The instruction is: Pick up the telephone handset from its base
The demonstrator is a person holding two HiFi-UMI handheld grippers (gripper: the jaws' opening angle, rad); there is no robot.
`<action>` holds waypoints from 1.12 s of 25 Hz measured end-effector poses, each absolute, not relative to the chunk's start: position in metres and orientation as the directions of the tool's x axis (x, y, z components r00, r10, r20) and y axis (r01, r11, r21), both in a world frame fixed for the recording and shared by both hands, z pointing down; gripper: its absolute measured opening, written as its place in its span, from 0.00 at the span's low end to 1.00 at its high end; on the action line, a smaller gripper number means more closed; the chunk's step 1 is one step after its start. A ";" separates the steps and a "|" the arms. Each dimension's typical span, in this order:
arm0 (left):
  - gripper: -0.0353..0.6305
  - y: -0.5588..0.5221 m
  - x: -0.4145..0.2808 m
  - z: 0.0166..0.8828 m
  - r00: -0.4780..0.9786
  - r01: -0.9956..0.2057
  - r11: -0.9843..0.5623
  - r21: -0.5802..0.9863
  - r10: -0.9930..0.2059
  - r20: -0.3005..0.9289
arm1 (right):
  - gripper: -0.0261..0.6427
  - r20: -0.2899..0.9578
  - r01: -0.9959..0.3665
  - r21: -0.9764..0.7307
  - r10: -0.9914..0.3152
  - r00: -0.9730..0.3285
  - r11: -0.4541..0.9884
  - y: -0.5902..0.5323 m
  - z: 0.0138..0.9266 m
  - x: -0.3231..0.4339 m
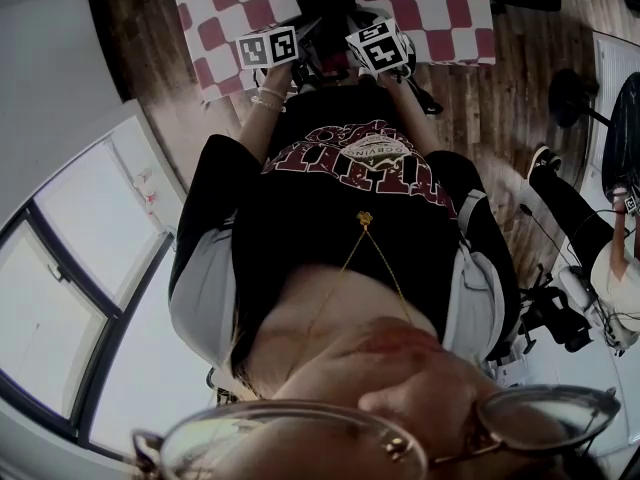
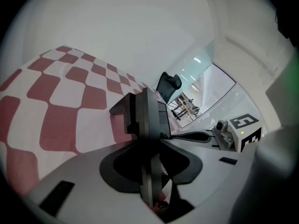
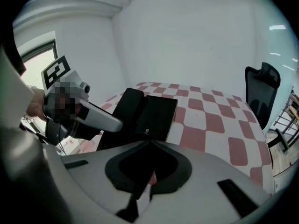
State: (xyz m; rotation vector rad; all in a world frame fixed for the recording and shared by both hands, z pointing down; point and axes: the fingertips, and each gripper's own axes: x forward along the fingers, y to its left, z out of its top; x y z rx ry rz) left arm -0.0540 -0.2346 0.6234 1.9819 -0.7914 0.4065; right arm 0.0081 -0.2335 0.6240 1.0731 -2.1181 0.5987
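Note:
The black telephone (image 1: 325, 3) lies on a red and white checked tablecloth (image 1: 440, 8) at the far side. In the right gripper view the long handset (image 3: 125, 107) rests on the left of its base (image 3: 156, 113). My left gripper (image 3: 110, 122) reaches in from the left, one white finger (image 3: 96, 115) lying along the handset's near side and the other hidden. The left gripper view shows the phone (image 2: 145, 115) edge-on, straight ahead in line with the jaws. My right gripper's marker cube (image 2: 245, 127) hovers just right of the phone, its jaws hidden in a dark opening.
A black office chair (image 3: 261, 90) stands past the table's far right corner. White walls close off the back. In the head view a window (image 1: 70, 268) is at the left, and another person's leg (image 1: 575, 213) and equipment are on the wooden floor at the right.

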 end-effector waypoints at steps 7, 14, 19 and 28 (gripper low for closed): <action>0.18 -0.229 -0.055 0.628 0.749 -0.660 -0.364 0.656 -0.377 0.544 | 0.07 0.739 -0.823 -0.092 -0.515 -0.434 0.561 -0.235 0.623 0.008; 0.18 -0.227 -0.053 0.626 0.761 -0.645 -0.354 0.678 -0.382 0.525 | 0.07 0.746 -0.822 -0.096 -0.506 -0.432 0.561 -0.233 0.623 0.009; 0.18 -0.227 -0.050 0.614 0.770 -0.633 -0.361 0.685 -0.390 0.506 | 0.07 0.745 -0.826 -0.101 -0.509 -0.432 0.554 -0.231 0.624 0.009; 0.18 -0.224 -0.053 0.608 0.786 -0.608 -0.348 0.714 -0.392 0.478 | 0.07 0.748 -0.817 -0.088 -0.504 -0.432 0.569 -0.230 0.622 0.008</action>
